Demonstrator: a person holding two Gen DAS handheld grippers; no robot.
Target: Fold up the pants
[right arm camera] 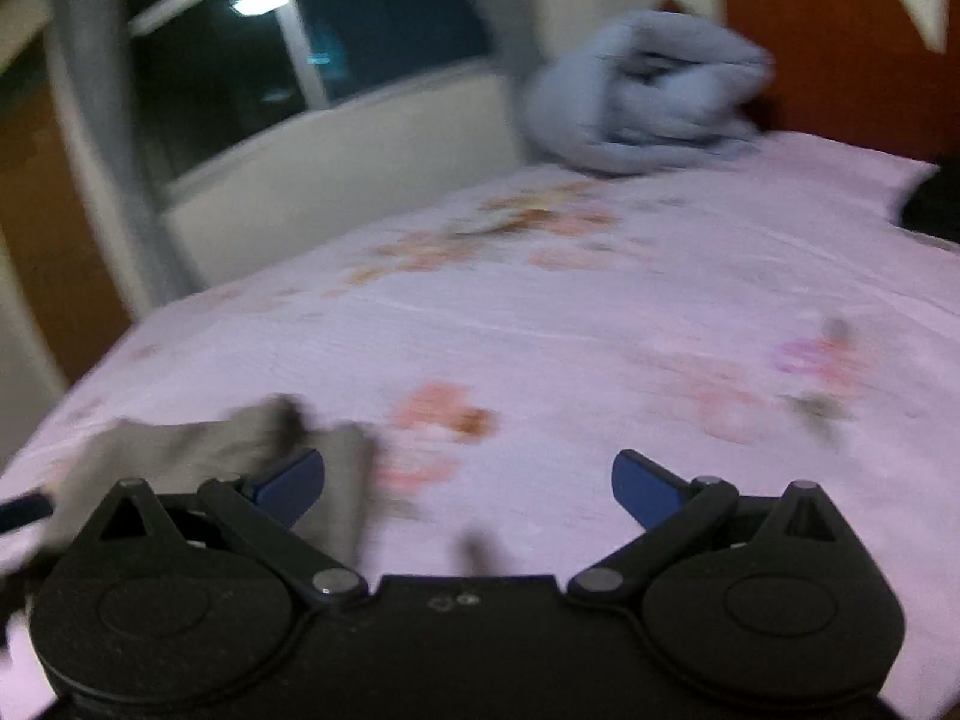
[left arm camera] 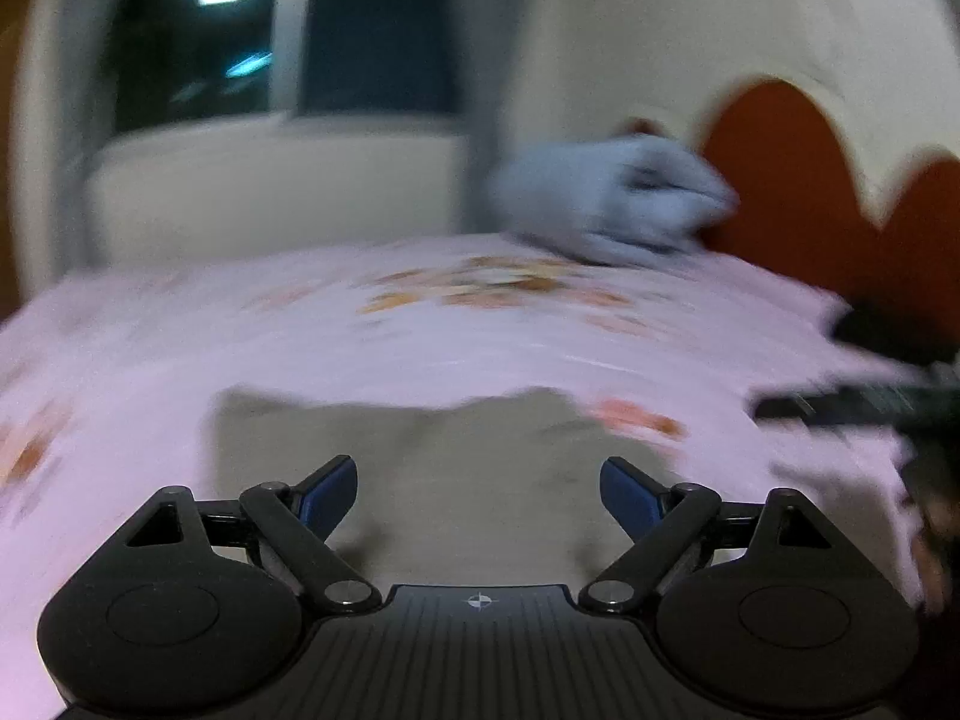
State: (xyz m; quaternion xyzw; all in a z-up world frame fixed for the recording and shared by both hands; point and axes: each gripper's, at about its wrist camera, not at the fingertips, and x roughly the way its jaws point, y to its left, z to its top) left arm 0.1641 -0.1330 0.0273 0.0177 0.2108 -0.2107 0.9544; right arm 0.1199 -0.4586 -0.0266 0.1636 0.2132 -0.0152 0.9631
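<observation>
Grey-beige pants [left arm camera: 420, 468] lie flat on a pink floral bedsheet [left arm camera: 420, 324]. In the left wrist view my left gripper [left arm camera: 478, 495] is open and empty, just above the pants. In the right wrist view my right gripper [right arm camera: 468, 489] is open and empty over the sheet; the pants' edge [right arm camera: 198, 444] lies at its left finger [right arm camera: 291, 486]. The other gripper shows as a dark blurred shape at the right edge of the left wrist view [left arm camera: 864, 402]. Both views are motion-blurred.
A bundled blue blanket [left arm camera: 618, 198] [right arm camera: 648, 90] sits at the far end of the bed against an orange headboard [left arm camera: 810, 180]. A dark window [left arm camera: 276, 30] and a white wall lie beyond the bed's left side. A dark object [right arm camera: 936, 204] sits at the far right.
</observation>
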